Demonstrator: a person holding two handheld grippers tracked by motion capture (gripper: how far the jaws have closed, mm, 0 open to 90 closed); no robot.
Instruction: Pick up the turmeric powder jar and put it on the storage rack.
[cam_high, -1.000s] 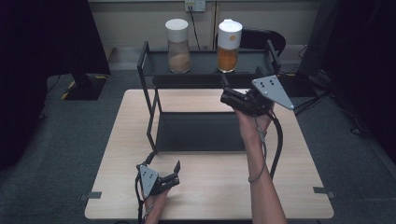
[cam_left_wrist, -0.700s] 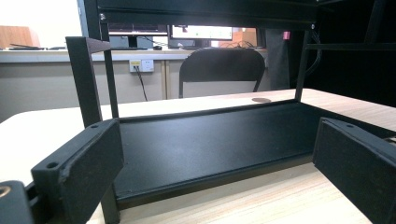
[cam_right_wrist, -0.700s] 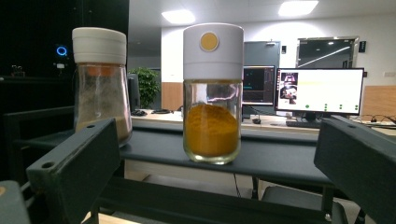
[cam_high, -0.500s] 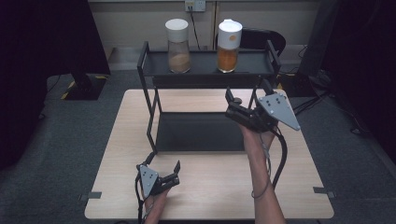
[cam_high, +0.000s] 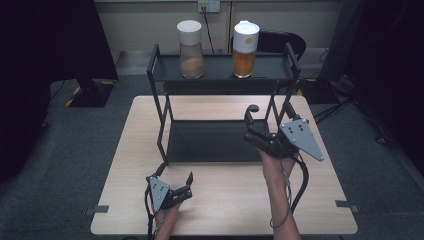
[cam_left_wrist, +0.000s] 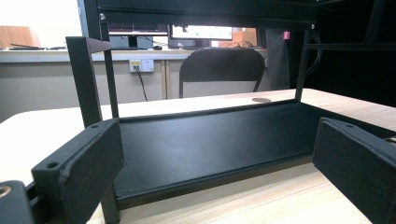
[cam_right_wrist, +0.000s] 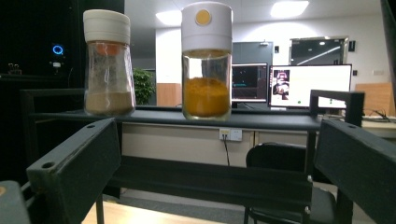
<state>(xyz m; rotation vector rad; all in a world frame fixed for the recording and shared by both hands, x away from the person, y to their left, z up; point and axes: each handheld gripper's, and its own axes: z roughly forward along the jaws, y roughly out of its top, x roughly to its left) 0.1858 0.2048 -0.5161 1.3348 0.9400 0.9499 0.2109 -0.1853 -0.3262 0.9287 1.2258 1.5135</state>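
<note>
Withdrawal of the right gripper (cam_high: 253, 119) from the black two-tier metal rack (cam_high: 223, 75) is seen, jaws spread and empty; the orange-filled glass jar (cam_high: 244, 49) stands released there

Wood-top table (cam_high: 225, 200) sat on grey carpet (cam_high: 65, 175), tape marks (cam_high: 345, 204) at its near corners. Black chair (cam_left_wrist: 219, 70) stood behind the table, wall outlet (cam_high: 209, 6) above it. Lit monitors (cam_right_wrist: 310, 86) and a plant (cam_right_wrist: 144, 86) were far back.
</note>
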